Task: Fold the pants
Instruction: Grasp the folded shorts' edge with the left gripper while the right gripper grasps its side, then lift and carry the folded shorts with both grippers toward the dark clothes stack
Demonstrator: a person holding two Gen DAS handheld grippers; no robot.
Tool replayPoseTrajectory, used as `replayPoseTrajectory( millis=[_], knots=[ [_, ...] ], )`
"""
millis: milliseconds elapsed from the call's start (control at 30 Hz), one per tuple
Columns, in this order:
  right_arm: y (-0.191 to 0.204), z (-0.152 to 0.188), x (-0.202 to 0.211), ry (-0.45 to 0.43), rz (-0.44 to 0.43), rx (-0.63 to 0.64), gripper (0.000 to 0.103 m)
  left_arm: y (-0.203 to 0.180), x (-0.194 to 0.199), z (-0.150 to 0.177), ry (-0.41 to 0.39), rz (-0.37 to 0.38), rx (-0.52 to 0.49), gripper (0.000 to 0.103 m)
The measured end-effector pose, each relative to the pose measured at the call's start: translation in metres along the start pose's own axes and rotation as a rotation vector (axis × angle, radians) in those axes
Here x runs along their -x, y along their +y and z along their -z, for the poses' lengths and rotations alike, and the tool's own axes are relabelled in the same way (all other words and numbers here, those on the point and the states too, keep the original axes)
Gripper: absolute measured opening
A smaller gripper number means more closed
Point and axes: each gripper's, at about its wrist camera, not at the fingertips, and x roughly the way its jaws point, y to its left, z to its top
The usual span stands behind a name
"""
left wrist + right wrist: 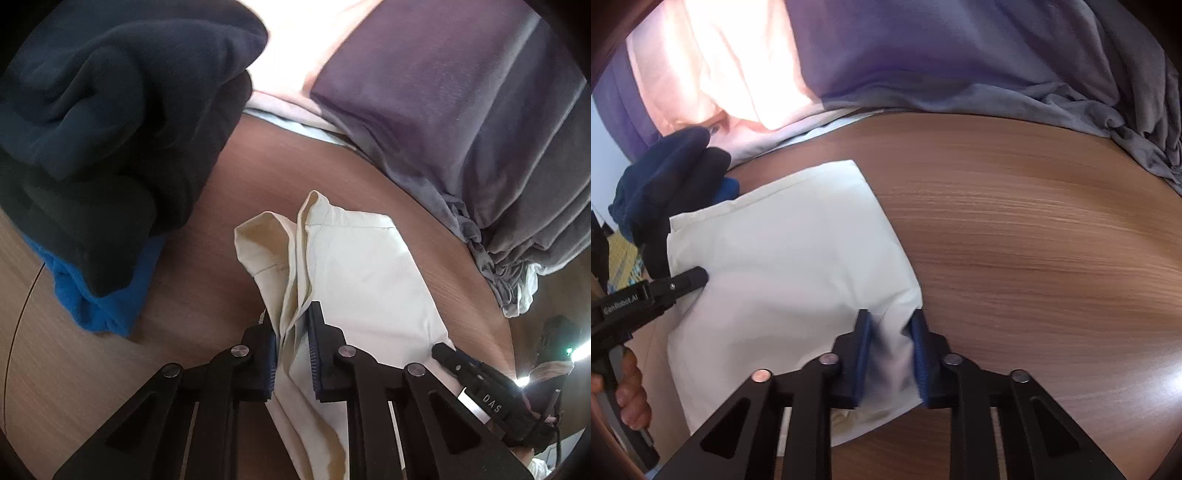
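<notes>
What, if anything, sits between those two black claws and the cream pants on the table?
Nothing visible. The left gripper has cloth layers of the cream pants between its pads, and the right gripper straddles the near edge of the same pants. The dark clothes pile lies off to the left, on the wooden table.
</notes>
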Motion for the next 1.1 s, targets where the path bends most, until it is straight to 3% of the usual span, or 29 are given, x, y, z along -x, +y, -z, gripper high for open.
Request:
replayPoseTrajectory(
  millis=[167, 567, 1100],
  knots=[
    [-0.003, -0.003, 0.014, -0.022, 0.012, -0.024, 0.013, -0.027, 0.008, -0.003, -0.042, -0.010, -0.119, 0.014],
    [0.005, -0.004, 0.055, -0.122, 0.054, -0.011, 0.010, -0.041, 0.027, -0.006, -0.087, 0.046, -0.144, 0.013],
    [0.026, 0.015, 0.140, -0.324, 0.021, 0.058, 0.010, -0.070, 0.116, 0.017, -0.251, 0.026, -0.219, 0.013]
  ],
)
